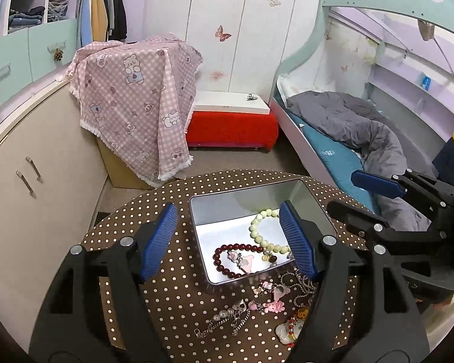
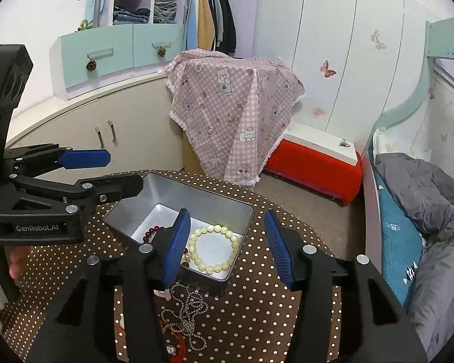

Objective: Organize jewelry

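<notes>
- A rectangular metal tin (image 1: 202, 211) with a dull silver interior sits open on a round table (image 1: 178, 272) draped in brown cloth dotted with cream spots.
- Inside the tin, a bracelet of smooth, pale cream beads (image 2: 213, 249) forms a loose ring toward the 3 o'clock side of the floor; a dark red bead bracelet (image 1: 227, 257) lies at 9 o'clock of it, with a glossy pink charm (image 1: 245, 261) resting inside its loop.
- Outside the tin, at 6 o'clock of its near wall, loose pieces lie on the cloth: a tangle of fine silver ball chain (image 2: 184, 308), a pink bear charm (image 1: 274, 307), a pearl-and-link chain (image 1: 224, 320) and a white stone pendant with red beads (image 1: 289, 329).
- The left gripper (image 1: 228, 239) hovers over the tin's near-left corner, its ribbed blue pads (image 1: 159, 242) spread wide and holding nothing; one pad stands over the cloth, the other over the tin's interior.
- The right gripper (image 2: 228, 246) is likewise released and empty, one ribbed blue pad (image 2: 177, 246) dipping over the tin beside the cream beads, the other above the cloth at 3 o'clock.
- Beyond the table at 12 o'clock, a pink gingham cloth printed with bears (image 1: 136, 103) covers a boxy shape; a red-skirted bench (image 1: 231, 130) stands to its right, and a rumpled grey quilt (image 1: 363, 133) lies on the bed at 2 o'clock.
</notes>
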The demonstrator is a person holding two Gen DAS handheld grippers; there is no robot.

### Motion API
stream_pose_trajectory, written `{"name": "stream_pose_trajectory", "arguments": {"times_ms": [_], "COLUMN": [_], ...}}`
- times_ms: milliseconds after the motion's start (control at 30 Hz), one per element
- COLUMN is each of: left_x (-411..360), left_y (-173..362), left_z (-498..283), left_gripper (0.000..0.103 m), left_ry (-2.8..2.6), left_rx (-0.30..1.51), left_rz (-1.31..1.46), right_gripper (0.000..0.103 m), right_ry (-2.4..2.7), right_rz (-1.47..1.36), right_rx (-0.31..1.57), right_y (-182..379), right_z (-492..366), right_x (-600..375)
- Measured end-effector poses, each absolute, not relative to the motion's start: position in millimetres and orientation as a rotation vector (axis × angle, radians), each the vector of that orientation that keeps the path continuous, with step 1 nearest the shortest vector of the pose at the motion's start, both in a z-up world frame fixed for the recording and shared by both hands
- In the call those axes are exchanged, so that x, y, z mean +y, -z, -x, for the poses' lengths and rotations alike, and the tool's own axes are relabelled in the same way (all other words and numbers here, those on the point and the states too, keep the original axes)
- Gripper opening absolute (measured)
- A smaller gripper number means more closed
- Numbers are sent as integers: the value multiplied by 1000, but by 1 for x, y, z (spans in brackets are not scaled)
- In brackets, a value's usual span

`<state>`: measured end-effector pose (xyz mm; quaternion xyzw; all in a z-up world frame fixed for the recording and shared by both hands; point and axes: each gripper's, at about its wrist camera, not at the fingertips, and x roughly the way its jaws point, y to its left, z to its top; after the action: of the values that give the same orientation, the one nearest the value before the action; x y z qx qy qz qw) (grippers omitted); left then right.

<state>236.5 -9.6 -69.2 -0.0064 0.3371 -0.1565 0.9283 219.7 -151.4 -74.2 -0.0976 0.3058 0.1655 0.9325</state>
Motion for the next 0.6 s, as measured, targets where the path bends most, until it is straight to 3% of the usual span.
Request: {"name": "stream_pose_trajectory", "arguments": {"times_ms": [300,600], "left_x": [-6,5], "left_y": [72,82], "left_z": [-227,-210], "left_gripper": [70,74], "left_ry": [332,330], "left_rx": [702,728], "left_rz": [6,11], "right_gripper": [50,62], "right_ry": [-328,-302], "right_rz": [190,183], "right_rx": [629,634], "right_y": [76,85], "right_z": [-210,-192], "right_x": [-157,-162]}}
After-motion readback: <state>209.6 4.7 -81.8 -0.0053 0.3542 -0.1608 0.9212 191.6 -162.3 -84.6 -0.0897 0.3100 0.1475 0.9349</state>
